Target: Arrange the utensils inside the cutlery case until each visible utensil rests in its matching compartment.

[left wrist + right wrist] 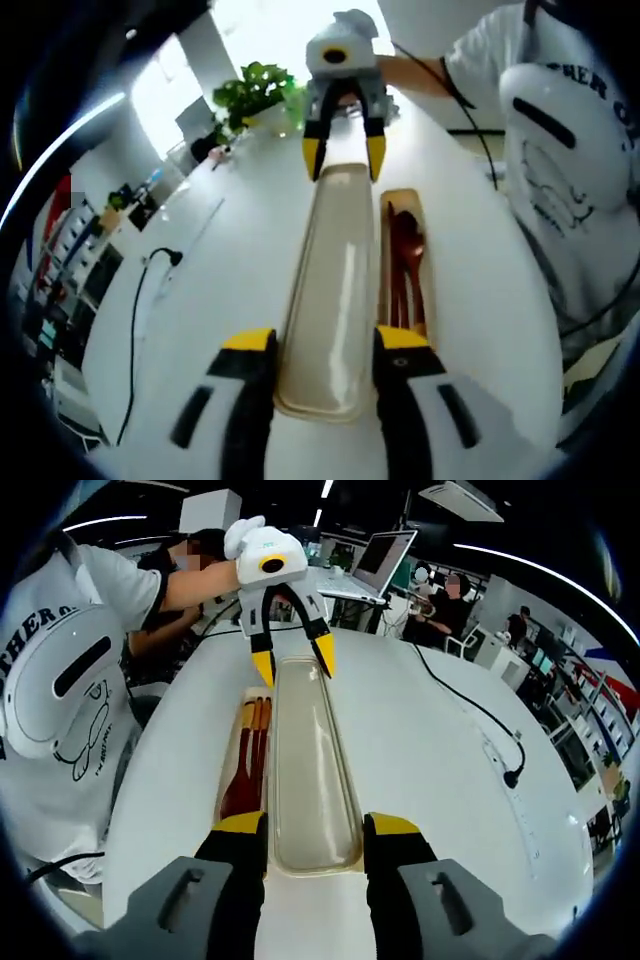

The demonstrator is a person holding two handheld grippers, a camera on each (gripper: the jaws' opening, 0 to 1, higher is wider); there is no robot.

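A long beige case lid lies lengthwise on the white table. My left gripper clamps its near end, a yellow-tipped jaw tight against each side. At the far end my right gripper grips it the same way. Beside the lid sits the narrow case tray, holding a dark red spoon and chopsticks. In the right gripper view my right gripper holds the lid, my left gripper is at the far end, and the tray with utensils lies to the left.
A person in a white shirt stands close to the table edge, on the tray's side. A potted plant stands at the far end. A black cable crosses the table on the lid's other side. A laptop sits beyond.
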